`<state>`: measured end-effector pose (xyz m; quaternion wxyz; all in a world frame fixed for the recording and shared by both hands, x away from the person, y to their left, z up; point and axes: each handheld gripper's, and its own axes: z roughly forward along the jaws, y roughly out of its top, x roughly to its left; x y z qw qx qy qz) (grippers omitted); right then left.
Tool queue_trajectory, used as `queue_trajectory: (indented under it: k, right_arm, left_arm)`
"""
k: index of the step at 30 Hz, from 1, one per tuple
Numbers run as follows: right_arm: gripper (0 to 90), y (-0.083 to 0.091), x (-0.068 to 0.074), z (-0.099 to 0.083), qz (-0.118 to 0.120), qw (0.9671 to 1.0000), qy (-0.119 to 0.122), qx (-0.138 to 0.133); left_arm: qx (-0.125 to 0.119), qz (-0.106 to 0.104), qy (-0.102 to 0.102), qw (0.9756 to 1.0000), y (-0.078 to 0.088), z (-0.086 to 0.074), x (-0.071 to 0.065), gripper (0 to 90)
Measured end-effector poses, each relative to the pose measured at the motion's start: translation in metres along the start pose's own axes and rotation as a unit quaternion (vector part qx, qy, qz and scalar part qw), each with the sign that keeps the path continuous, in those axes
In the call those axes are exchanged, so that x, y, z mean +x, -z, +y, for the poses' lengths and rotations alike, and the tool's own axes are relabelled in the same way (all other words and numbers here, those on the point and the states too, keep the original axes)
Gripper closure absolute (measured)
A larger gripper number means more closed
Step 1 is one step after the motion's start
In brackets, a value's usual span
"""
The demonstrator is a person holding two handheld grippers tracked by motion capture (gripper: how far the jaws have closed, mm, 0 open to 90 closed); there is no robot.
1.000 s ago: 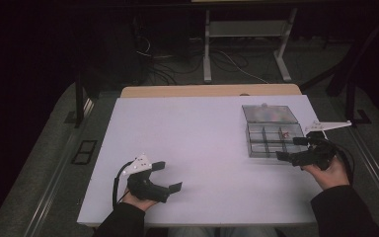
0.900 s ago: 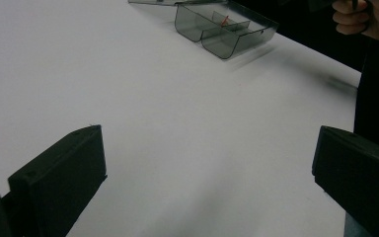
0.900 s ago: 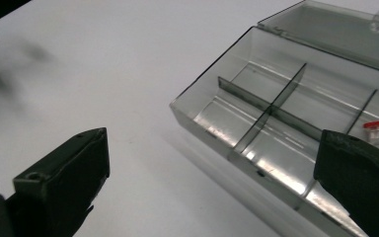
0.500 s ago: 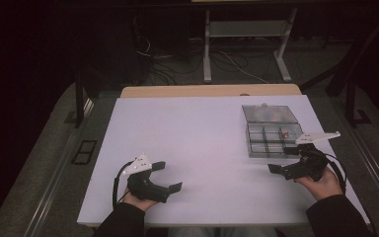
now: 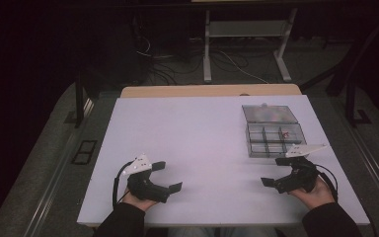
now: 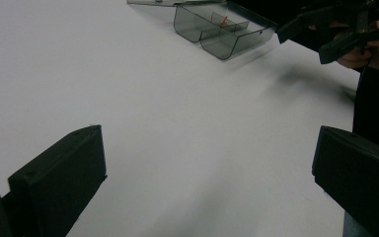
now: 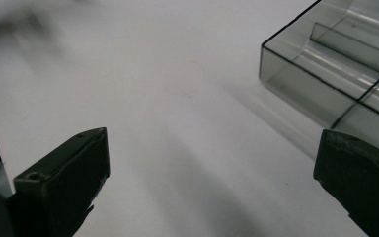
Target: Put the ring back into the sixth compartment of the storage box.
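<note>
Item: clear compartment box point(image 5: 274, 132), lid folded back, at the far right of my white table point(image 5: 187, 143); a small red piece point(image 5: 284, 134) lies in one back-row cell. My right gripper point(image 5: 276, 170) sits just near of the box, jaws spread wide and holding nothing; my left gripper point(image 5: 166, 176) rests well apart at the near left, likewise spread and empty. For any reach into a cell, I judge a steep, centred descent best, keeping both jaws off the dividers.

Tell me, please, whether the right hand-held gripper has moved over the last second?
Yes. The right hand-held gripper has drawn back toward the person, away from the clear plastic compartment box, and now sits just short of its near edge.
</note>
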<state>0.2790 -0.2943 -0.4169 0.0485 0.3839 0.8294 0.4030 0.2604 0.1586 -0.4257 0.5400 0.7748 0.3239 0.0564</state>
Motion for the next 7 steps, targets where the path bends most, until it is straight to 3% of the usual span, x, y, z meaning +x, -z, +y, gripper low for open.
queue_trajectory:
  k: [7]
  right_arm:
    - [0.6, -0.0045, 0.0037, -0.0075, 0.006, 1.0000, 0.003, -0.002]
  left_arm:
    - [0.000, -0.001, 0.000, 1.0000, 0.0000, 0.0002, -0.0001, 0.0]
